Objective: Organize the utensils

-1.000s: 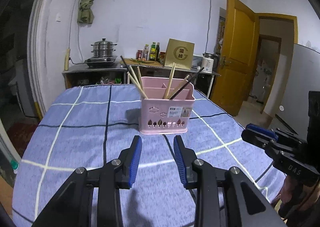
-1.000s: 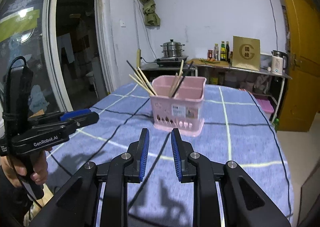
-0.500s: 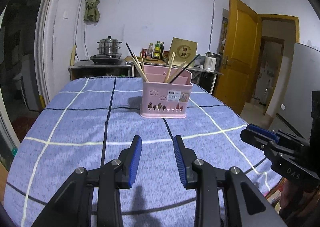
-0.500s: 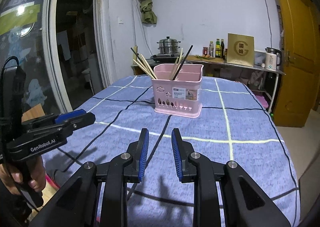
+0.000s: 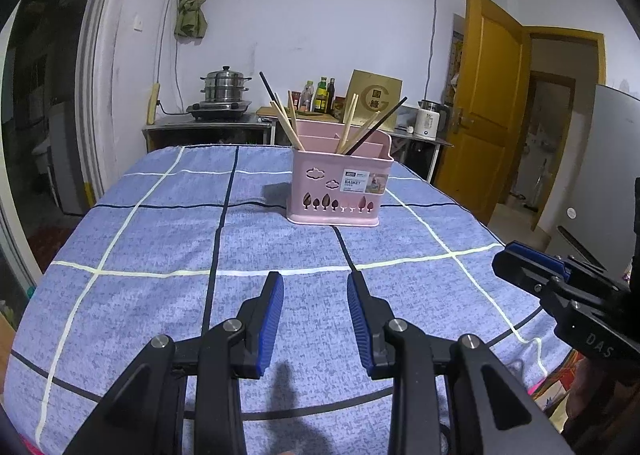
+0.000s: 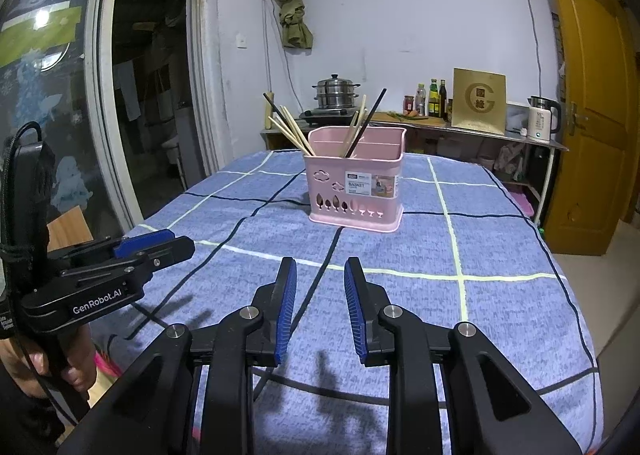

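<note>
Both grippers have been drawn back from the pink utensil basket (image 5: 340, 187), which stands mid-table on the blue checked tablecloth (image 5: 160, 239), chopsticks (image 5: 286, 123) inside. The left gripper (image 5: 315, 287) and right gripper (image 6: 320, 273) are empty, fingers apart; the task appears finished.

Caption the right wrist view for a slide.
Open right gripper hovers over blue checked tablecloth, facing pink plastic utensil basket holding wooden and black chopsticks; left gripper alongside.
</note>
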The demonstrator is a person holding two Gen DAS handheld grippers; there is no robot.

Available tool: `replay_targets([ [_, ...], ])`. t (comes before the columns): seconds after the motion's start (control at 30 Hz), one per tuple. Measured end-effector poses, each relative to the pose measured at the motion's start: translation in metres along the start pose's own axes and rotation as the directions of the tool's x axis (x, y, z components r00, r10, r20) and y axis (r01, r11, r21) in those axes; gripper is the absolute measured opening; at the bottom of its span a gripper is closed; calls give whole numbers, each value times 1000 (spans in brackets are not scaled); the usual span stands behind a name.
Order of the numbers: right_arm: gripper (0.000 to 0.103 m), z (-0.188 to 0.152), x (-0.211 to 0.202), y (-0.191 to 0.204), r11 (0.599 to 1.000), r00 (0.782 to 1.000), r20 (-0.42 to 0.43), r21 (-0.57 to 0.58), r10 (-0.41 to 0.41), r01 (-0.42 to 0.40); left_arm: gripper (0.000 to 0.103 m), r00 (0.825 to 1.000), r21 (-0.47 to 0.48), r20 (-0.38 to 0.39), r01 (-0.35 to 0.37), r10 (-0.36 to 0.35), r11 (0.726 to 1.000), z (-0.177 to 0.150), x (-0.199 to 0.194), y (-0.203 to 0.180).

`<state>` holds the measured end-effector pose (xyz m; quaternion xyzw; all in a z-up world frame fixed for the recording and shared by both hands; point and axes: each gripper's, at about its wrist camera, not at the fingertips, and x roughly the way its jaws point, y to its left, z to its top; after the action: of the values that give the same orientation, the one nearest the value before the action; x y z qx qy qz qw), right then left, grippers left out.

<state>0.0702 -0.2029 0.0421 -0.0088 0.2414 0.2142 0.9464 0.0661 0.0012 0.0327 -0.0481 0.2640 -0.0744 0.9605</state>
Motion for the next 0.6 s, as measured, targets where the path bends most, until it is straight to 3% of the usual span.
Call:
replay_targets([
  [0.6, 28, -2, 4, -1, 1000, 1000, -12, 7, 2, -2, 33, 1000, 2, -17, -2, 2, 1000, -5, 4, -4],
])
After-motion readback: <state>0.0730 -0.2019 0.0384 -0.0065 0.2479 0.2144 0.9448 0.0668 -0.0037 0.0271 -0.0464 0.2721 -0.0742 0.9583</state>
